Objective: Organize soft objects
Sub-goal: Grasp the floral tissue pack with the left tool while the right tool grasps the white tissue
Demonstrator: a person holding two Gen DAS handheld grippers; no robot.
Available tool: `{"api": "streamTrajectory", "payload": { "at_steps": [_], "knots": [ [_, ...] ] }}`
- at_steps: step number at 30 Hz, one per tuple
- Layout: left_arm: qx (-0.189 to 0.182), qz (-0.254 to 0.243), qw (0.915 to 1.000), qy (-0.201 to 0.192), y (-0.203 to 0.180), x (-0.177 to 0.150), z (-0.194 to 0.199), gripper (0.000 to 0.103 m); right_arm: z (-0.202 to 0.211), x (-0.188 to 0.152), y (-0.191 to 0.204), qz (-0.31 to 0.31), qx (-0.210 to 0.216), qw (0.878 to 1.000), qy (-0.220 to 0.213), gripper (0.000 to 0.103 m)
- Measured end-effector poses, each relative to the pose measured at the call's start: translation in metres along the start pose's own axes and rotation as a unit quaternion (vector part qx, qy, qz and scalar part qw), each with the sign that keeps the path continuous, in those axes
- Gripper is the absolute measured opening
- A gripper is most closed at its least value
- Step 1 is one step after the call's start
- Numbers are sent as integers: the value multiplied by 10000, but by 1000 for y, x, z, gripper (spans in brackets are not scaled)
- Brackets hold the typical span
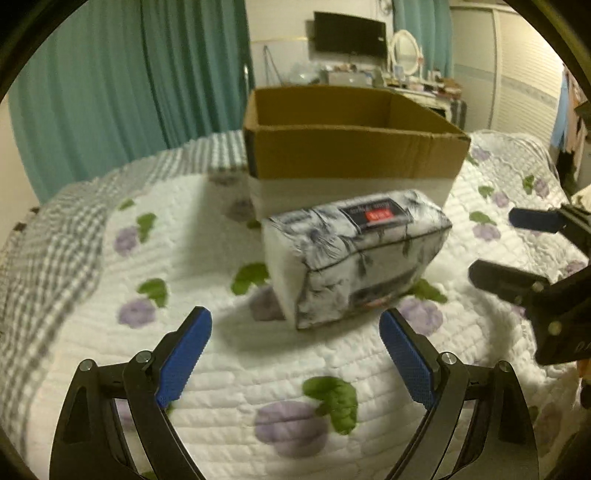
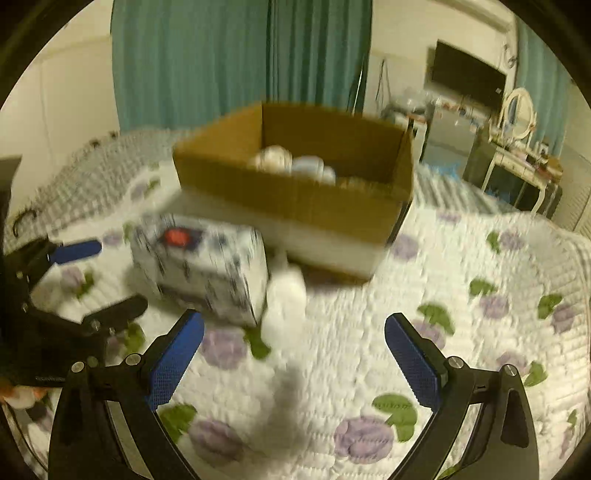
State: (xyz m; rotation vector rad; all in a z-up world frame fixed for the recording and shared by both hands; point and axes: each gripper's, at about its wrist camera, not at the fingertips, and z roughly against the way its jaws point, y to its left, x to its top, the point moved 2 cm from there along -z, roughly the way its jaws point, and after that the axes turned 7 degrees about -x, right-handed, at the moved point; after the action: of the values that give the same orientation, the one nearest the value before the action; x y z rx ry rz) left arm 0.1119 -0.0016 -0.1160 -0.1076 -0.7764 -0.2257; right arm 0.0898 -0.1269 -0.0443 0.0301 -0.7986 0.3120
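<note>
A soft rectangular pack (image 1: 351,254) in white wrap with dark leaf print and a red label lies on the bed, just in front of an open cardboard box (image 1: 351,147). My left gripper (image 1: 295,354) is open and empty, a short way in front of the pack. My right gripper (image 2: 293,358) is open and empty, to the right of the pack (image 2: 203,269). The right wrist view shows the box (image 2: 295,195) holding several pale soft items (image 2: 295,162). A small white blurred object (image 2: 286,295) lies beside the pack. Each gripper shows in the other's view.
The bed has a white quilt (image 1: 258,362) with purple flowers and green leaves, and a grey checked cover (image 1: 55,240) at the left. Teal curtains (image 1: 129,85) hang behind. A dressing table with an oval mirror (image 1: 404,51) and a dark screen (image 1: 349,33) stand at the back.
</note>
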Motion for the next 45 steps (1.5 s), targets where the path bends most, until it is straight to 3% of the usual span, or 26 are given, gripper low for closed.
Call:
{"api": "streamTrajectory", "payload": {
  "at_steps": [3,13,18,23,26,37,42,45],
  "knots": [
    [-225,-57,9996,135,0,6,-10,93,-11,-6,-3,-37,58,9997,219,99],
    [-323,-704,9969,109,-10,23,-36,92,-24,-14,-24,-513,115,9976,449,99],
    [-365,-875,9955,64,-10,29,-45,74,-23,-13,-24,-501,-16,9979,402,99],
    [-364,-766,9964,-13,-3,27,-41,48,-32,-15,-22,-471,-61,9976,508,99],
    [-313,-695,9971,-47,-3,25,-33,41,-33,-17,-22,-474,-78,9975,514,99],
    [249,29,9997,3,32,10,12,38,-42,-12,-18,-554,42,9969,549,98],
    [430,152,9990,-19,44,14,12,38,-67,2,-3,-387,80,9970,669,82],
    [482,132,9987,-18,45,13,12,38,-83,8,5,-283,74,9967,752,65]
  ]
}}
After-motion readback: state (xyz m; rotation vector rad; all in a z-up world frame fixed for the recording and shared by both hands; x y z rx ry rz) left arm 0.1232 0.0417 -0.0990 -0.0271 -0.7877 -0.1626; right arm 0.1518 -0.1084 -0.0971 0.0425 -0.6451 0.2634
